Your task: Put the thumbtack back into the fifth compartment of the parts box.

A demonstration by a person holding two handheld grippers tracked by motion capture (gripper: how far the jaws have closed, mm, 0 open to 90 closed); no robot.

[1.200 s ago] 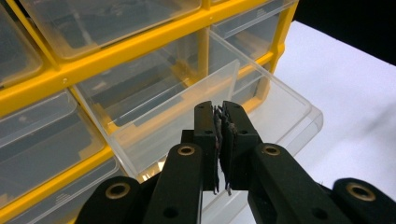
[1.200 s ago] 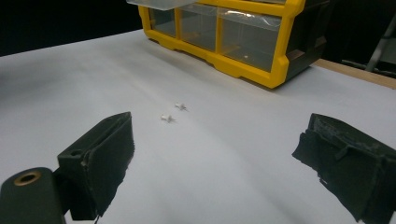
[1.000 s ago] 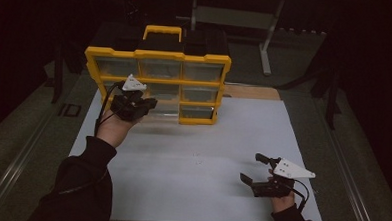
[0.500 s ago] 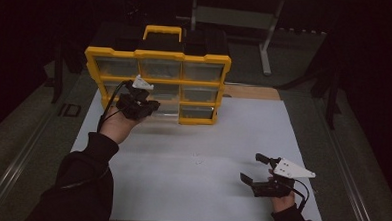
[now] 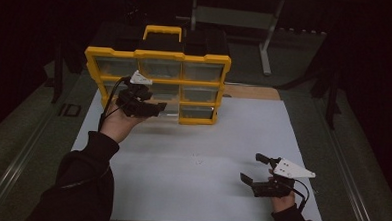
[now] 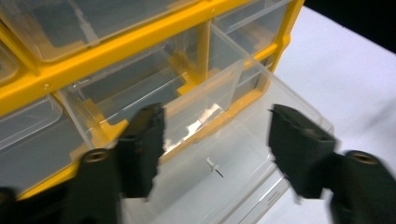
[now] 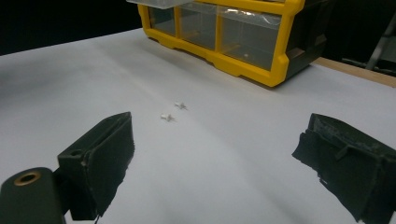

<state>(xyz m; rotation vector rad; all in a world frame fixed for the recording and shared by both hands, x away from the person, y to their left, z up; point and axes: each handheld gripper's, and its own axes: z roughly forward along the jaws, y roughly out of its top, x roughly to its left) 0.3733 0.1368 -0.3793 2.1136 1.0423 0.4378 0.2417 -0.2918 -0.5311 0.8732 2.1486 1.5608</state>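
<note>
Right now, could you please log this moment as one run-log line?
left gripper: just opened, over pulled-out clear drawer holding one pushpin | right gripper: open, resting | two pushpins on table

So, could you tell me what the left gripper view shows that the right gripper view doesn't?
Left gripper view: a clear drawer pulled out of its slot, with one small pin lying inside. Right gripper view: two loose pins on the bare table, apart from each other, in front of the organizer. Both share the yellow organizer with its clear compartments and the white table.
</note>
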